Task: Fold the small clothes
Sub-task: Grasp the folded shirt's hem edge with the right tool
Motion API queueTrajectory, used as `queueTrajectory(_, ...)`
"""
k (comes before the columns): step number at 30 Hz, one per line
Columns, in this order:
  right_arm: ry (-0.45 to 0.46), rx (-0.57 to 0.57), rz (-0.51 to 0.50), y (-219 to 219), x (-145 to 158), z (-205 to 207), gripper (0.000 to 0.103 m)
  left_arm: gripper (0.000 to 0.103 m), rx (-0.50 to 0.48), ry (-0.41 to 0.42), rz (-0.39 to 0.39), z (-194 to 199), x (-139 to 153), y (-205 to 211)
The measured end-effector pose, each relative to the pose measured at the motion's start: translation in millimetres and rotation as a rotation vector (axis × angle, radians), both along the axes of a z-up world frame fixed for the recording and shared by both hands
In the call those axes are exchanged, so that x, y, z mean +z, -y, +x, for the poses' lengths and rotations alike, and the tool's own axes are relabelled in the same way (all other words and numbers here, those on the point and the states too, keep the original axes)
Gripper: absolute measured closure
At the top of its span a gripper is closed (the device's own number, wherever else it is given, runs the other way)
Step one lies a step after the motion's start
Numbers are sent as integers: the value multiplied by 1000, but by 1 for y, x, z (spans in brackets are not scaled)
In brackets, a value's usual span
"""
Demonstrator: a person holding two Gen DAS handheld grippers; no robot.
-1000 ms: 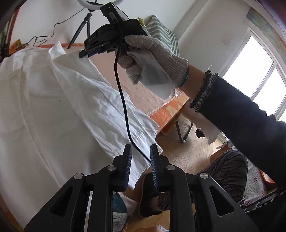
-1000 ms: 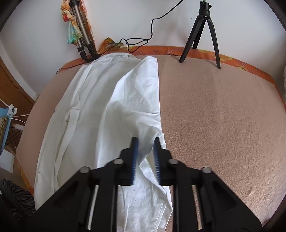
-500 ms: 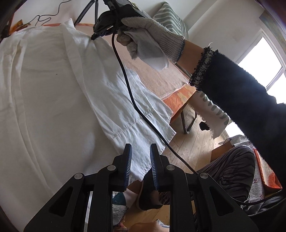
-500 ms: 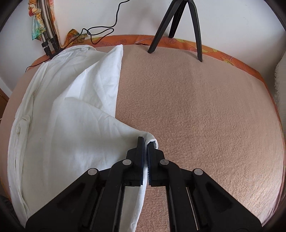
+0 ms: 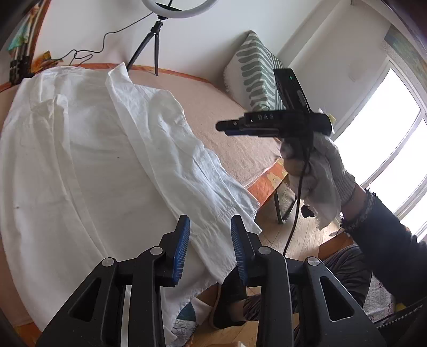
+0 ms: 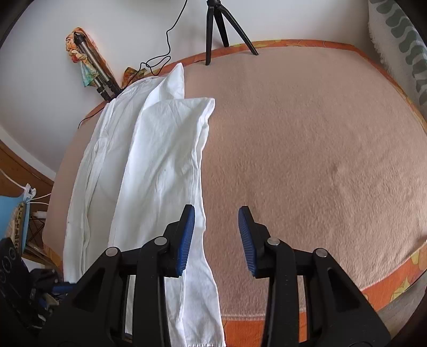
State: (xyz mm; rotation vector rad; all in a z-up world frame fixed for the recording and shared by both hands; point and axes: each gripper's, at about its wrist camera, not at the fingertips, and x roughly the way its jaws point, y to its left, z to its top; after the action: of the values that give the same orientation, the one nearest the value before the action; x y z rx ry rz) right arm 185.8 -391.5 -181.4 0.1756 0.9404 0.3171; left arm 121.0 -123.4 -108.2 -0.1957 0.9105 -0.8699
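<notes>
**Right gripper lets go of the folded sleeve**

Half a second back the right gripper (image 6: 216, 235) was pinched tight on the edge of the white garment (image 6: 160, 165); now its jaws are opening, nothing sits between the blue pads, and it has swung off the cloth to hang over the bare peach blanket (image 6: 307, 133). Only its left finger still overlaps the garment's right edge in that view. The released flap lies folded inward on top of the garment, its far corner near the black tripod (image 6: 221, 24) at the back of the bed.

From the left wrist view, the left gripper (image 5: 210, 240) is also opening – 2 blue pads a modest gap apart, with the hem of the folded strip showing between them, though the pads do not press on it. The garment (image 5: 80, 160) is spread flat across the bed, its folded part running from the far edge down to the near corner, where it hangs a little past the orange border.

A gloved hand (image 5: 317, 170) holds the right gripper (image 5: 229, 127) up in the air to the right, well clear of the cloth, a black cable (image 5: 296, 211) trailing down from it. A striped cushion (image 5: 256, 74) leans against the wall – a ring light on the tripod stands beside it
</notes>
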Motion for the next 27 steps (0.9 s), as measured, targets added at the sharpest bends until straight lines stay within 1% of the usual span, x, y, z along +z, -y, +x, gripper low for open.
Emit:
queueTrajectory(3, -35, 16, 5, 1, -18, -29, 67, 72, 7, -9, 0, 7, 4, -5)
queueTrajectory(7, -47, 22, -2, 1, -34, -60, 67, 72, 9, -5, 34, 17, 3, -10)
queueTrajectory(10, -62, -9, -17, 2, -42, -76, 67, 72, 27, -5, 29, 19, 4, -13)
queueTrajectory(11, -70, -29, -8, 4, -44, -82, 67, 72, 35, -6, 25, 19, 3, -14)
queueTrajectory(13, -80, -45, 43, 10, -50, -95, 67, 72, 36, -13, 15, 19, 4, -15)
queueTrajectory(16, -71, -82, 41, 15, -53, -101, 67, 72, 33, -1, 22, 17, 5, -13)
queueTrajectory(18, -79, -77, 53, 16, -55, -99, 67, 72, 34, -2, 19, 17, 5, -12)
queueTrajectory(21, -88, -80, 29, 13, -60, -99, 67, 72, 39, 1, 17, 18, 5, -12)
queueTrajectory(22, -78, -83, 23, 13, -61, -102, 68, 72, 40, 2, 17, 18, 5, -12)
queueTrajectory(23, -73, -78, 22, 12, -61, -102, 91, 72, 42, 2, 16, 19, 5, -12)
queueTrajectory(24, -82, -59, 42, 10, -62, -102, 99, 72, 44, 4, 18, 18, 5, -12)
queueTrajectory(25, -90, -53, 59, 9, -64, -102, 99, 72, 47, 5, 18, 18, 5, -12)
queueTrajectory(27, -68, -62, 51, 7, -63, -109, 99, 72, 51, 1, 16, 19, 4, -14)
